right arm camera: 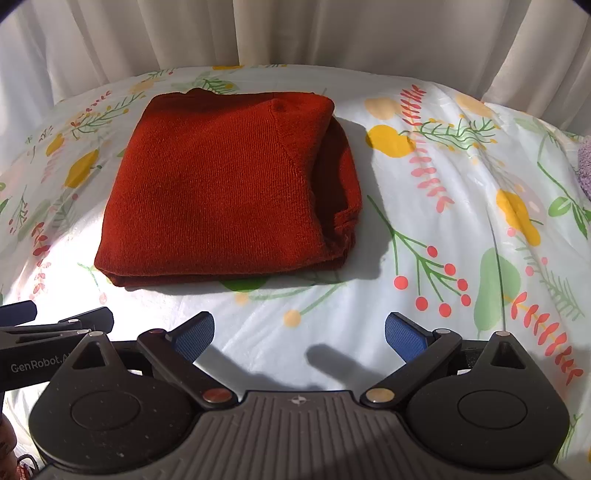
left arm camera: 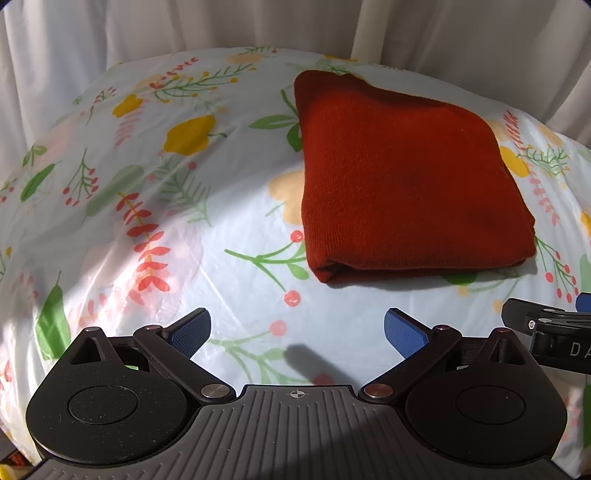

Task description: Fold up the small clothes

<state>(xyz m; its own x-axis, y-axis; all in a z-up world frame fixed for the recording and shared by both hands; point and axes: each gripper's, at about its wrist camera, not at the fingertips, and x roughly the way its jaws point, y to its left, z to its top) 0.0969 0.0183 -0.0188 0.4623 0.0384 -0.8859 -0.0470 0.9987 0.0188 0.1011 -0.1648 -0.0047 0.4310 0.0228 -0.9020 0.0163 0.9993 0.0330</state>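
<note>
A rust-red knitted garment (left arm camera: 402, 177) lies folded into a thick, roughly square bundle on a worktop covered with a glossy white floral cloth (left arm camera: 155, 206) printed with yellow fruit, red berries and green sprigs. Its top face is smooth and fine-ribbed, the near edge shows a rounded fold with layers stacked beneath, and in the right wrist view the bundle's right side shows loose inner layers tucked under a diagonal seam. Sunlight falls across the garment and the cloth in front of it, and pale pleated curtains (right arm camera: 295, 33) hang behind the worktop. The left hand-held gripper (left arm camera: 297, 332) hovers low over the cloth, near the garment's front-left corner but apart from it, its blue-padded fingers (left arm camera: 190, 332) spread wide with nothing between them. The right hand-held gripper (right arm camera: 299, 334) sits just beside it, likewise pointed at the garment from the near side, jaws spread wide and empty, its shadow on the bare cloth. A bit of purple fabric (right arm camera: 584, 166) peeks in at the far right edge.
</note>
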